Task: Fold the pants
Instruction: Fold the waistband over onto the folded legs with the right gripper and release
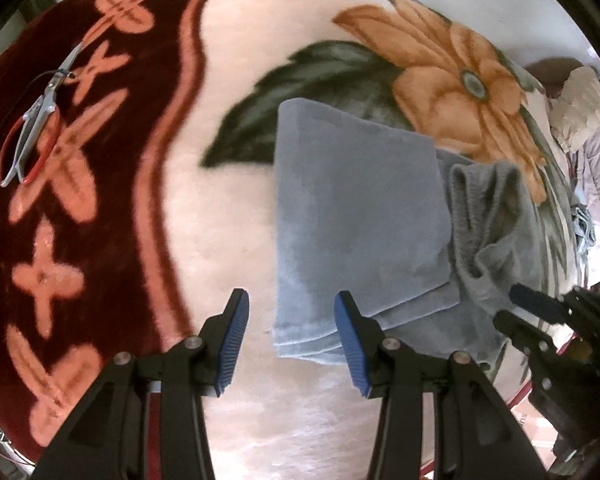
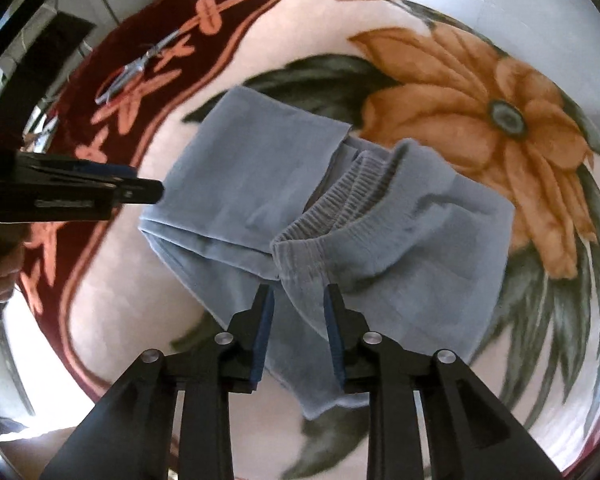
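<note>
Readable text: none in either view.
Left gripper (image 2: 148, 192): faint raised marking on its side, too blurred to read.
Blanket (image 1: 228, 80): flower pattern only, no lettering.

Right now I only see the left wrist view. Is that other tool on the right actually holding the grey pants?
Observer: No. The right wrist view shows the right tool open, its jaws either side of a bunch of the pants below the ribbed waistband.
Operator: Is more cloth hidden under it?
Observer: Yes. A flap runs beneath that tool toward its camera and ends in a hem on the flowered blanket.
Operator: Who holds my tool?
Observer: A bare hand grips the left tool from behind.
</note>
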The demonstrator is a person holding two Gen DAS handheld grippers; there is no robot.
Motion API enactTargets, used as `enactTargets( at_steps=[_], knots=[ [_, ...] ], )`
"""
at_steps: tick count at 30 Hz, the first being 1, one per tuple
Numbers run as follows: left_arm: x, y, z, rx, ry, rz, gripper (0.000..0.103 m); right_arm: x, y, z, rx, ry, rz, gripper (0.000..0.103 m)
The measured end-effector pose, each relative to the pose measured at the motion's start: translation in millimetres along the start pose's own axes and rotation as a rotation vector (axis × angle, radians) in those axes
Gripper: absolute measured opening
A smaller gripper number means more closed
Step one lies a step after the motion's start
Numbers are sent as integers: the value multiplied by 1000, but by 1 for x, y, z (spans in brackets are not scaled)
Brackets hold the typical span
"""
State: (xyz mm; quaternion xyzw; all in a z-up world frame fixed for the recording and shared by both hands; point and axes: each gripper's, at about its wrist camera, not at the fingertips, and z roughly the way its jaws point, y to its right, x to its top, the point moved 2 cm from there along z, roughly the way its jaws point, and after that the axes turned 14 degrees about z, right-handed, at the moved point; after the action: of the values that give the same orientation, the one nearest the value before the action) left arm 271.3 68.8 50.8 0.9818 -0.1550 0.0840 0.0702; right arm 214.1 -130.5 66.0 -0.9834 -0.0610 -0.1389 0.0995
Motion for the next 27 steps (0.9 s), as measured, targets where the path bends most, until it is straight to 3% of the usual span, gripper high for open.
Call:
enactTargets(
  at_steps=[7,17,22,27],
  knots=[
    [15,33,-4,-69,14,26,47,7,34,-1,-28,7,108,27],
    [34,93,-1,-192,46,36,49,39,90,12,40,11,253,27],
    [38,112,20,-190,6,56,50,56,91,33,79,-15,199,27],
    [25,108,37,-79,-39,50,50,71,79,52,121,-34,140,27]
  ],
)
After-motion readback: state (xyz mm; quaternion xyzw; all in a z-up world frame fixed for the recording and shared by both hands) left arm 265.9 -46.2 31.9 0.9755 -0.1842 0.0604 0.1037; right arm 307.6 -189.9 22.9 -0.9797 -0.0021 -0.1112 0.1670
